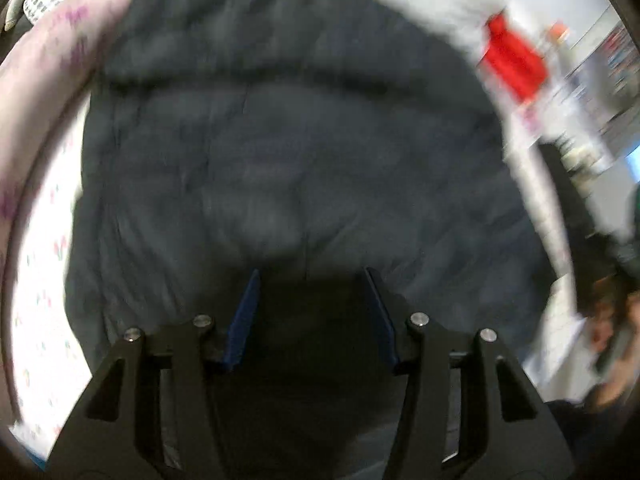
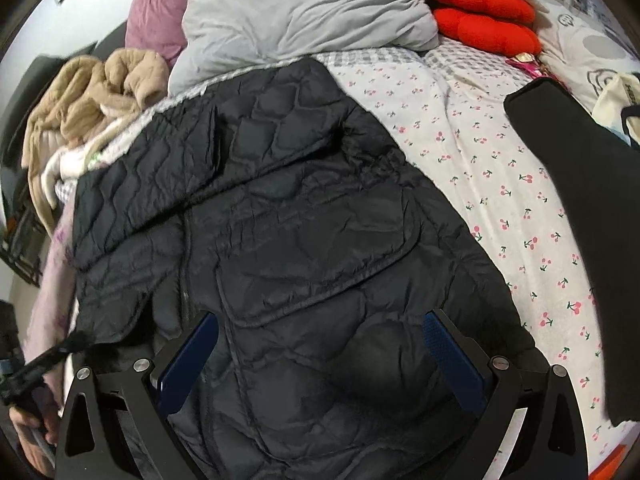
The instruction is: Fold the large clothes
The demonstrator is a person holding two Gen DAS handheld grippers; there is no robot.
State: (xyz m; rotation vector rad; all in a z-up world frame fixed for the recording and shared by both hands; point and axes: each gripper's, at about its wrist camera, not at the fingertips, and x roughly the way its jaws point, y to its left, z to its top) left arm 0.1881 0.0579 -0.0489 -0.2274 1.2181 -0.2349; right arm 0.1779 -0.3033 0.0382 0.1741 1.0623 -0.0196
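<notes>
At far left a beige fleece garment (image 2: 96,92) lies heaped at the bed's edge. Beside it the black quilted jacket (image 2: 280,220) is spread across the cherry-print bedsheet (image 2: 500,200), one sleeve folded over its front. The left tongs (image 1: 312,276) hang released just above the jacket, the view blurred. The right tongs (image 2: 320,328) hover over the jacket's lower part, blue pads (image 2: 188,360) spread wide, grasping nothing. Behind lie a grey pillow (image 2: 304,8) and, rightward, a red plush cushion (image 2: 480,16).
</notes>
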